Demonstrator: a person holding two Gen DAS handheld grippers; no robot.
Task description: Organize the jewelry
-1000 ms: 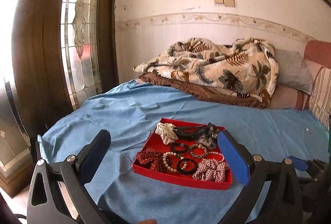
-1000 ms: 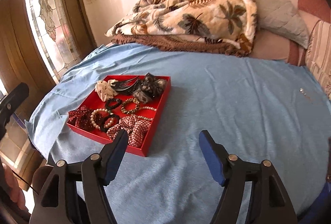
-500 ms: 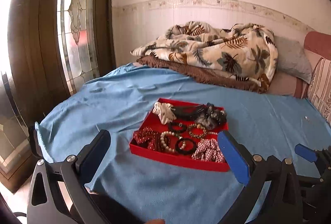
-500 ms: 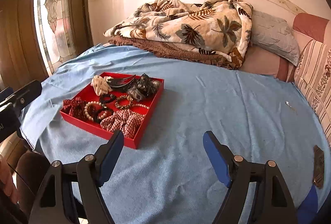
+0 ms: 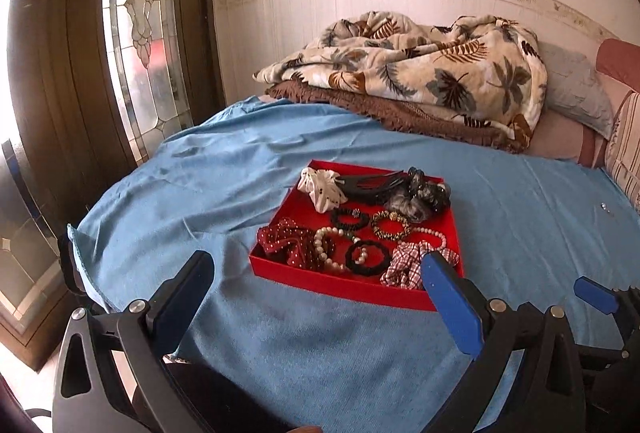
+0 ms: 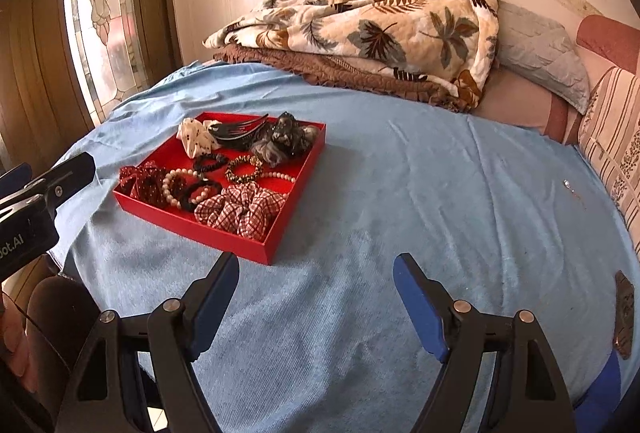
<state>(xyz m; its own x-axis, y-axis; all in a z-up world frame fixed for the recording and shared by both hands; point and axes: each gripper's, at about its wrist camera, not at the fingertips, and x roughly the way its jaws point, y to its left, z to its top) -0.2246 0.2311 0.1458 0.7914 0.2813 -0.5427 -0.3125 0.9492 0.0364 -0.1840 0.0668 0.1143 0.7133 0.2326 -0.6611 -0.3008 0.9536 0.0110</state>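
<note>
Jewelry lies together in a shallow red tray (image 5: 352, 287) resting on the blue bedspread (image 5: 224, 185), near the bed's front edge and left of its middle. Compared with the frames a second earlier, the tray sits higher and farther from the lower border in both wrist views, and more bare bedspread shows ahead of each gripper; the wall plaque seen earlier at the top of the left view is now almost out of frame. Contents are unchanged in place: a white bow (image 5: 322, 189), a black claw clip (image 5: 374, 185), a grey scrunchie (image 5: 420, 197), a dark red dotted scrunchie (image 5: 286, 243), a pearl bracelet (image 5: 326, 247) and a plaid scrunchie (image 6: 240, 211).

Left gripper (image 5: 320, 299) points down at the tray's near wall, jaws wide apart, nothing between them; its right finger overlaps the tray's near right corner in view, and contact cannot be told.

Right gripper (image 6: 316, 295) aims at bare bedspread right of the tray's near corner. Its jaws have just been opening and now stand wide, with nothing between them.

A leaf-print blanket (image 6: 372, 29) is heaped at the far end of the bed.
</note>
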